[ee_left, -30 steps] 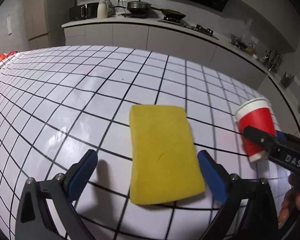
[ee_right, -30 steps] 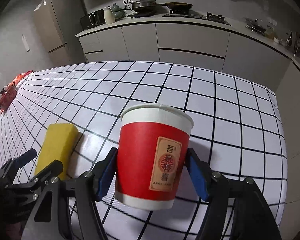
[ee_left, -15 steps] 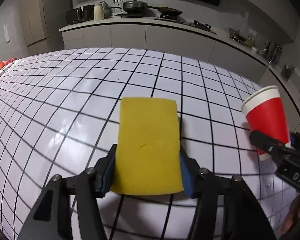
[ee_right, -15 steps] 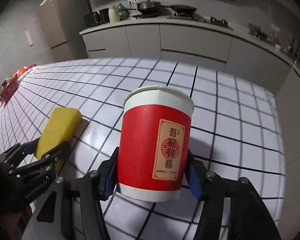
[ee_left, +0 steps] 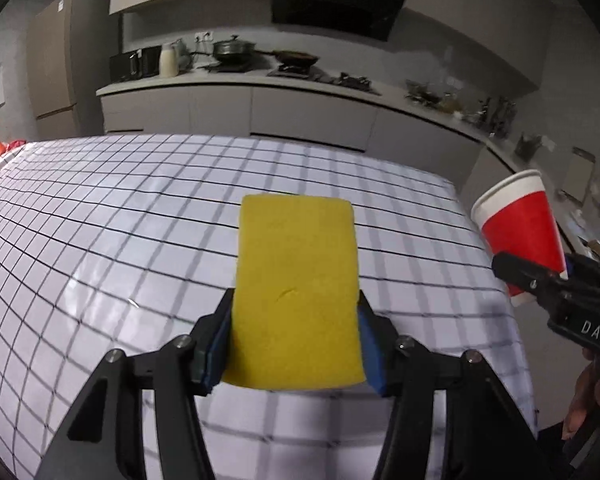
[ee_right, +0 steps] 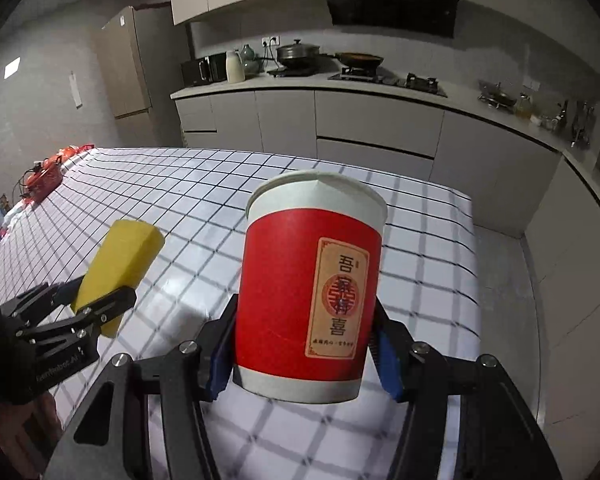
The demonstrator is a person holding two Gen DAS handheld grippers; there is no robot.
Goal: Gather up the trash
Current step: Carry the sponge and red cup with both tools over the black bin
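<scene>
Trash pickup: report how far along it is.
Done: both pieces are gripped and clear of the checked table. In hand: the left gripper is shut on the yellow sponge; the right gripper is shut on the red cup, held upright. Left: dropping both off. No bin shows in either view, so where they go is unclear.

I am in a home kitchen: grey cabinets [ee_right: 340,120], a hob with a lidded pot [ee_right: 298,54] and frying pan [ee_right: 358,60], a range hood [ee_right: 392,0], a tall fridge [ee_right: 126,62].
</scene>
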